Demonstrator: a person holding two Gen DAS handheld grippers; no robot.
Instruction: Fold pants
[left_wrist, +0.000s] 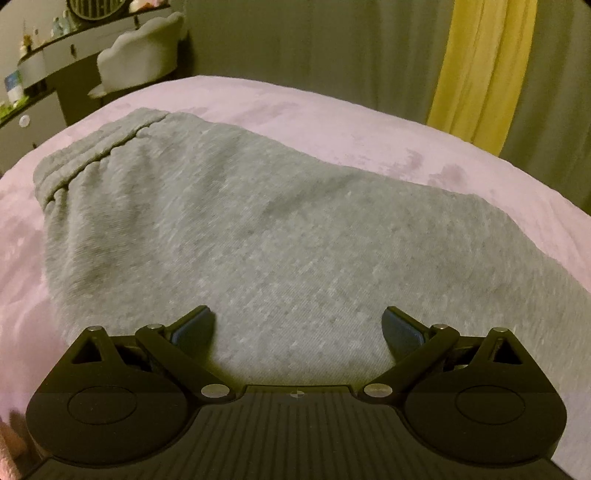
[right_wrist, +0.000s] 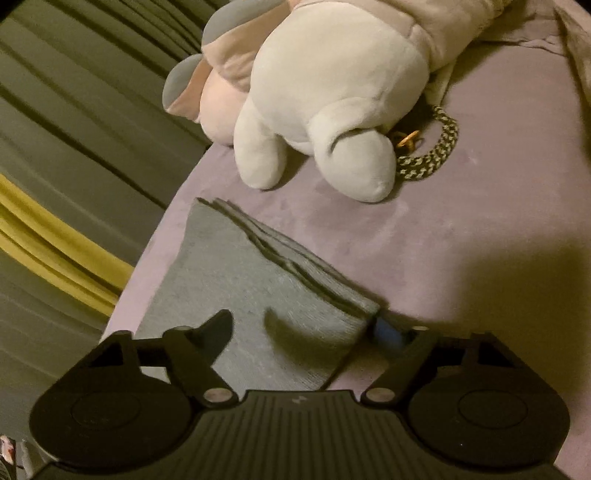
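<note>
**Grey pants part-folded on the bed, hem end being approached**

The heather-grey knit sweatpants (left_wrist: 240, 229) are being seen laid lengthwise on the mauve plush bed cover (left_wrist: 332, 122), legs apparently stacked one over the other; layered hems (right_wrist: 280, 258) are showing ahead of the right hand-held gripper (right_wrist: 306, 325). Crosswise folds are judged to be left. The left hand-held gripper (left_wrist: 298, 325) is being held open and empty above the seat fabric, the waistband (left_wrist: 96, 155) lying far ahead to its left. The right one is being held open, its fingers straddling the hem corner, nothing pinched. Open cover lies right of it; a white plush toy (right_wrist: 332, 103) and the bed edge are crowding ahead and left.
</note>
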